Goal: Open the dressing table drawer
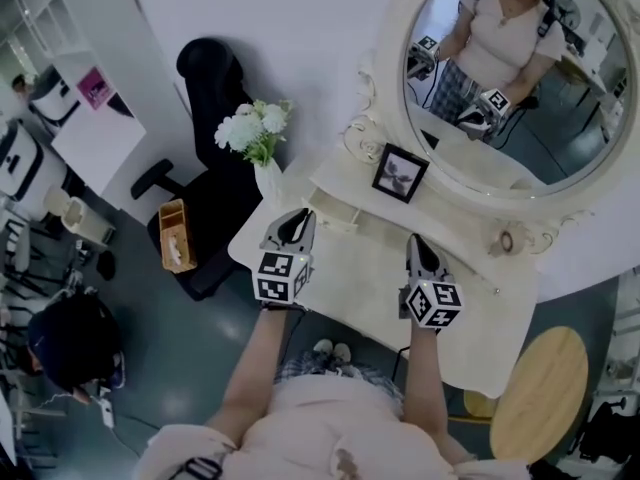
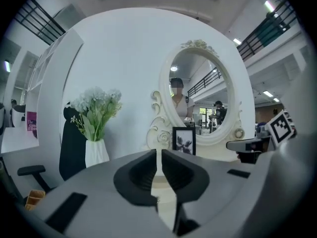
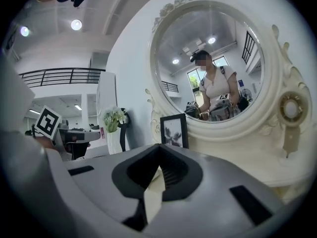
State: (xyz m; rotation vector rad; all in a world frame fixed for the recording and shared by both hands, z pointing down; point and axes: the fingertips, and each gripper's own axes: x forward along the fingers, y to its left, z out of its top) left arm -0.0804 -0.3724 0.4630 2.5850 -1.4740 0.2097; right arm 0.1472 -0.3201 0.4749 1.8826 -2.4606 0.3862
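The cream dressing table [image 1: 372, 273] carries an oval mirror [image 1: 520, 78] on a raised shelf. A small drawer [image 1: 336, 213] in the shelf front, below the photo frame [image 1: 400, 173], looks pulled out a little. My left gripper [image 1: 298, 216] hovers over the tabletop just in front of the drawer, its jaws shut with nothing between them. My right gripper [image 1: 416, 240] hangs further right over the table, also shut and empty. In the left gripper view the left gripper [image 2: 157, 155] faces the photo frame [image 2: 184, 140]. In the right gripper view the right gripper [image 3: 158, 150] faces the mirror [image 3: 213, 68].
A white vase of flowers [image 1: 256, 136] stands at the table's left corner. A black office chair [image 1: 215, 93] with a wooden box [image 1: 175, 236] is to the left. A round wooden stool [image 1: 540, 393] sits lower right. Another person [image 1: 70, 343] is at lower left.
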